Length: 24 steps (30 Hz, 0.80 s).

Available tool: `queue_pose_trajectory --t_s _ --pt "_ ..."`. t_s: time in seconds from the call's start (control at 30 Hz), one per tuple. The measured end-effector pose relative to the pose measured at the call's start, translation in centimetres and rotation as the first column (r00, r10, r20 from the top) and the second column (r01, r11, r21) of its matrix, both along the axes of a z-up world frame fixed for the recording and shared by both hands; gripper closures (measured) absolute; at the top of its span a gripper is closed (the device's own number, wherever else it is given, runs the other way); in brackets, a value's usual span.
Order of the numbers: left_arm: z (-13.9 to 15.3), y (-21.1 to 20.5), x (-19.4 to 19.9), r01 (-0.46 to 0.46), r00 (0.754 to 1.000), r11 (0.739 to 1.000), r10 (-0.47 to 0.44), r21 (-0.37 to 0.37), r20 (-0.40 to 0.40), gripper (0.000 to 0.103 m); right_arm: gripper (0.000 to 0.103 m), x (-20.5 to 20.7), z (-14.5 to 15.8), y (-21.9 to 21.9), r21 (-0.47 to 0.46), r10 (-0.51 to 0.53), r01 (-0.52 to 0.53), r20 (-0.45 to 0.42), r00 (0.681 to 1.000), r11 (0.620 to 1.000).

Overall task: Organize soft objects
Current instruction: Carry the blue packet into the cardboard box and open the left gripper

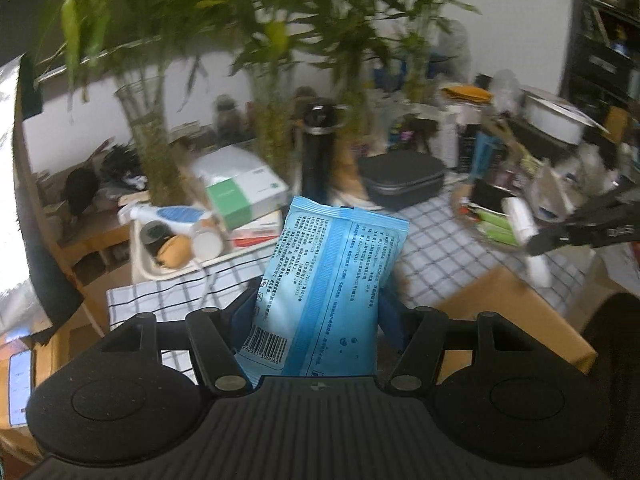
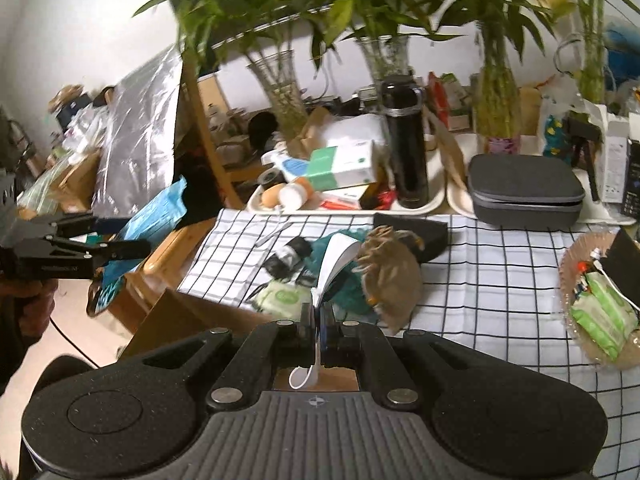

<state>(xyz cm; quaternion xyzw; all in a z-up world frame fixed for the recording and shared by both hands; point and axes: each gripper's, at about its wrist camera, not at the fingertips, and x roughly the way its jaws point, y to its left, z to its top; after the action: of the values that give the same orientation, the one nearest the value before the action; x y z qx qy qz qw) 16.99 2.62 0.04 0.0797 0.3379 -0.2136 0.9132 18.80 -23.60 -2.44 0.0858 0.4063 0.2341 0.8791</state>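
My left gripper [image 1: 320,308] is shut on a blue wipes packet [image 1: 332,272], held upright above the table's left edge; the gripper and packet also show in the right wrist view [image 2: 120,248], [image 2: 156,210]. My right gripper [image 2: 319,316] is shut on a thin white flat packet [image 2: 334,264], edge-on, above a pile of soft things: a brown plush toy [image 2: 394,276], teal cloth [image 2: 352,296], a green wipes pack [image 2: 284,296]. The right gripper also shows in the left wrist view [image 1: 536,240] with the white packet [image 1: 520,216].
A checked cloth [image 2: 480,280] covers the table. A round woven basket [image 2: 600,356] at right holds green packs. A grey zip case [image 2: 524,196], black flask [image 2: 406,140], cluttered trays and bamboo vases stand behind. A cardboard box [image 1: 504,312] sits at the front edge.
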Motion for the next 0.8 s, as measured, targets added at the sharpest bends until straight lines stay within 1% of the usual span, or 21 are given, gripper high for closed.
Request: queue_pose_trajectory --t_s 0.2,0.33,0.4,0.5,0.53,0.57,0.6,0.73,0.8 --pt "-0.8 -1.7 -2.1 0.092 0.996 0.996 -0.092 0.0 -0.015 0.04 0.099 -1.7 -0.4 0.6 -0.008 0.023 -0.023 -0.01 1.0 1.0" --pt "-1.9 -2.7 -3.2 0.169 0.985 0.986 -0.169 -0.009 -0.037 0.039 0.099 -2.8 -0.7 0.8 -0.012 0.045 -0.045 -0.017 0.999 0.999" --pt "-2.5 -3.4 -3.8 0.211 0.976 0.978 -0.21 0.001 -0.049 0.037 0.099 -3.3 -0.8 0.9 -0.02 0.056 -0.056 -0.017 0.998 0.998" --pt "-3.2 -4.3 -4.8 0.259 0.965 0.966 -0.258 0.024 -0.039 0.033 0.099 -3.7 -0.9 0.9 -0.024 0.068 -0.069 -0.022 0.997 0.997" --pt "-3.3 -4.5 -5.0 0.261 0.965 0.965 -0.261 0.028 -0.031 0.03 0.099 -3.7 -1.0 0.8 -0.025 0.07 -0.07 -0.024 0.997 0.997" --pt "-3.4 -4.6 -5.1 0.258 0.966 0.966 -0.257 0.033 -0.025 0.022 0.099 -3.8 -1.1 0.8 -0.025 0.071 -0.071 -0.026 0.997 0.997" --pt "-3.5 -4.7 -5.3 0.246 0.969 0.968 -0.245 0.039 -0.017 0.018 0.099 -3.8 -1.2 0.8 -0.022 0.072 -0.072 -0.028 0.997 0.997" --pt "-3.7 -4.8 -5.4 0.155 0.988 0.985 -0.152 0.079 -0.035 0.017 0.099 -4.0 -1.8 0.4 -0.008 0.073 -0.074 -0.04 0.997 0.997" --pt "-3.9 -4.7 -5.3 0.086 0.996 0.991 -0.081 0.104 -0.046 0.017 0.099 -4.0 -2.1 0.2 0.004 0.075 -0.075 -0.049 0.996 0.997"
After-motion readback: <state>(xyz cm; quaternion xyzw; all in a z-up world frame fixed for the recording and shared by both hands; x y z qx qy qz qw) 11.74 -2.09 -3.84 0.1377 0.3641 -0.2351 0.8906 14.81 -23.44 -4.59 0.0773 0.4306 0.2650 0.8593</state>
